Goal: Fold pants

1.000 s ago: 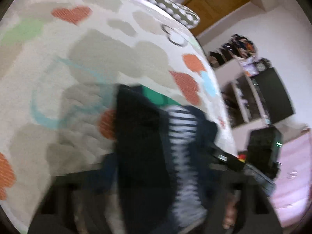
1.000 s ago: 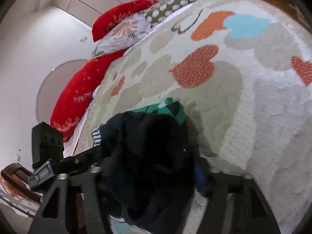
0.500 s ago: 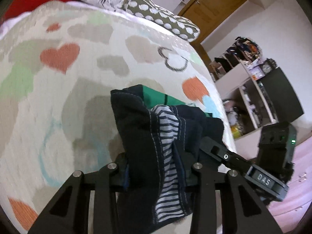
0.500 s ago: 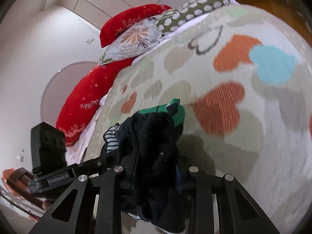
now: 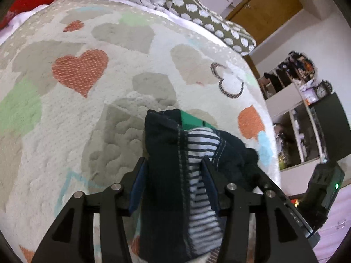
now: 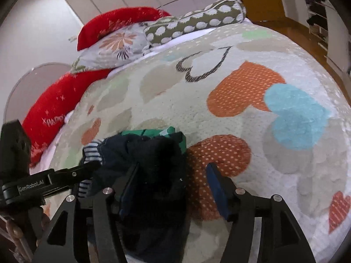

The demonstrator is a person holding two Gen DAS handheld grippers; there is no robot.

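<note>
The dark navy pants [image 5: 162, 153] with a striped lining [image 5: 200, 144] and a green patch [image 5: 190, 120] hang bunched above the heart-patterned bedspread [image 5: 87, 109]. My left gripper [image 5: 173, 175] has its jaws apart with the pants between the pads; the cloth still drapes over them. In the right wrist view the pants [image 6: 153, 153] lie against the left pad, and my right gripper [image 6: 171, 184] is open with a clear gap to the right pad. The left gripper [image 6: 72, 175] shows at the left there.
Pillows lie at the bed's head: a dotted olive one [image 6: 197, 24], a floral one [image 6: 118, 43] and red ones [image 6: 122, 19]. A wooden door [image 5: 265, 8] and cluttered shelves [image 5: 302, 114] stand beyond the bed's right edge.
Both grippers rose and moved toward the bed's head with the pants. The jaws of both have spread apart from their earlier tight grip.
</note>
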